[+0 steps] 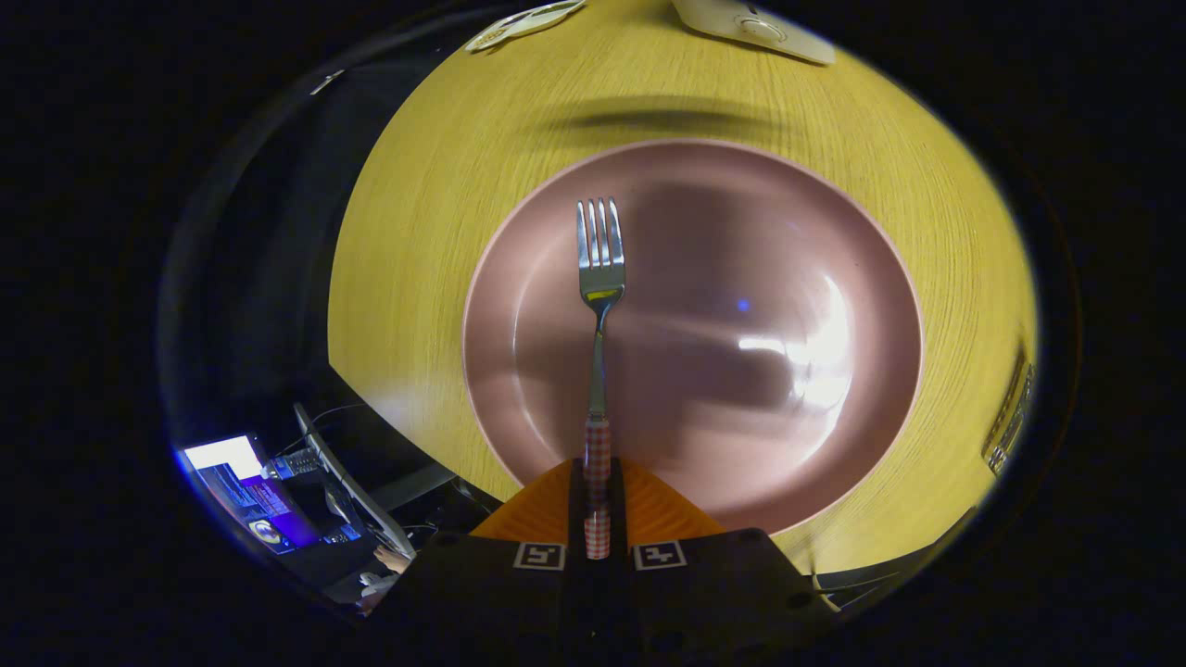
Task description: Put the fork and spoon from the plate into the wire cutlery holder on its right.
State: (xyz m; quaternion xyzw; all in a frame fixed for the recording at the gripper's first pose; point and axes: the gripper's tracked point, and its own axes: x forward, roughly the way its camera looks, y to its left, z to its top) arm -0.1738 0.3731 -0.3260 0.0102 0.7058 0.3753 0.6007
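My gripper (598, 486) is shut on the fork's red-and-white checked handle, which runs back between the two orange fingers (542, 509). The fork (600, 278) points straight ahead, its tines over the pink plate (834, 213) below. The plate's bowl holds nothing else that I can see. The plate rests on a yellow wooden table (445, 185). A bit of dark wire frame, perhaps the cutlery holder (1010, 417), shows past the plate's right rim; I cannot tell its shape.
A white object (750, 28) and a pale flat piece (523, 20) lie at the table's far edge. Left of the table, lower down, are a lit laptop screen (241, 482), a stand and a person's hand (394, 559).
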